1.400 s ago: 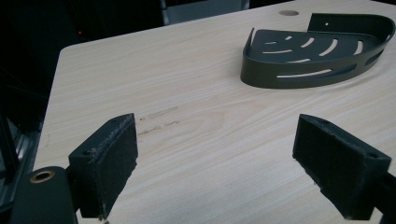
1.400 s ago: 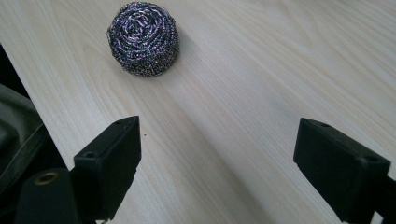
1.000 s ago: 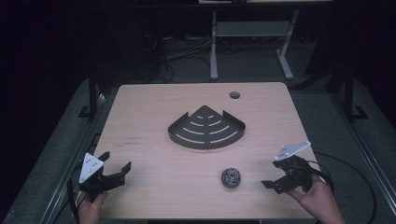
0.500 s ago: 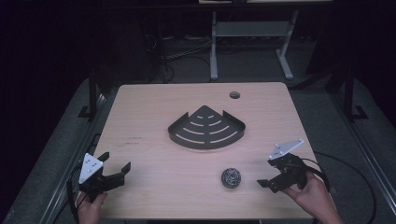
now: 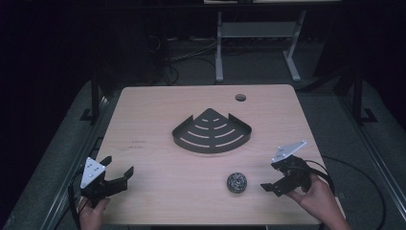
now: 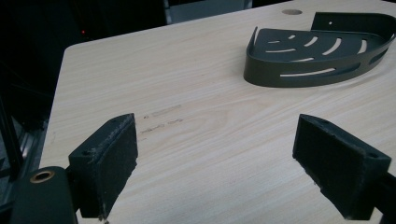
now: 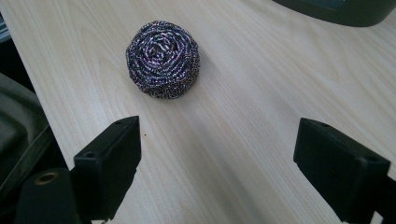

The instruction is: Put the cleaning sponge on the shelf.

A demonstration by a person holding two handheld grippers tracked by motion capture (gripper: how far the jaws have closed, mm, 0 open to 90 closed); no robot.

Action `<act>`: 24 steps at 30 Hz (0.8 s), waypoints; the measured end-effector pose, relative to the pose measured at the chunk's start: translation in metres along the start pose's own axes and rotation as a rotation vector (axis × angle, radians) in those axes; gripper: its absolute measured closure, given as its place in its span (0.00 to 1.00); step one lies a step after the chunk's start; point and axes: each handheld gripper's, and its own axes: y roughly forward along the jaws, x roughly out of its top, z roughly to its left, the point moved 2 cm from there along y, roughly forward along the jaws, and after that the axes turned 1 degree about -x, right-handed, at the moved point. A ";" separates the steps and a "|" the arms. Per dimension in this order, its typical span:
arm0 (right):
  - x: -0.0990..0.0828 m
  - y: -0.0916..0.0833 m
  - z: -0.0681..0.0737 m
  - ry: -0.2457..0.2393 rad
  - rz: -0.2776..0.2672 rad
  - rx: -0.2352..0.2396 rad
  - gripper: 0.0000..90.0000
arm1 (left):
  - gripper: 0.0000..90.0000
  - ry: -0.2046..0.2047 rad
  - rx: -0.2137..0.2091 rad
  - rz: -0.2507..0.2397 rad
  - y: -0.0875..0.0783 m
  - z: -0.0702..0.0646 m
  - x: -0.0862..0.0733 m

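— Where held over the near right of the table [image 5: 143, 120], right gripper [image 5: 274, 178] angled inward toward the steel-wool scrubber [image 5: 236, 182], grey plate tilted up, hand [image 5: 318, 199] gripping from behind at the table's near edge. Jaws?

— Spread wide, nothing between them; scrubber just ahead of the left jaw in the right gripper view, sitting apart on bare wood.

— And the left gripper [image 5: 118, 171]?

— Low over the near left corner, pointing right and slightly forward, jaws likewise wide apart and empty. Black corner shelf [image 5: 211, 133] at mid-table, well apart from both
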 end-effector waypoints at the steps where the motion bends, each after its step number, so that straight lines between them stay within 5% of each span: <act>1: 0.000 0.000 0.000 0.000 0.000 0.000 0.16 | 0.15 0.000 0.000 0.000 0.000 0.000 0.000; 24: 0.018 0.015 0.008 -0.056 0.046 0.035 0.16 | 0.15 -0.001 0.004 -0.003 -0.002 0.002 0.000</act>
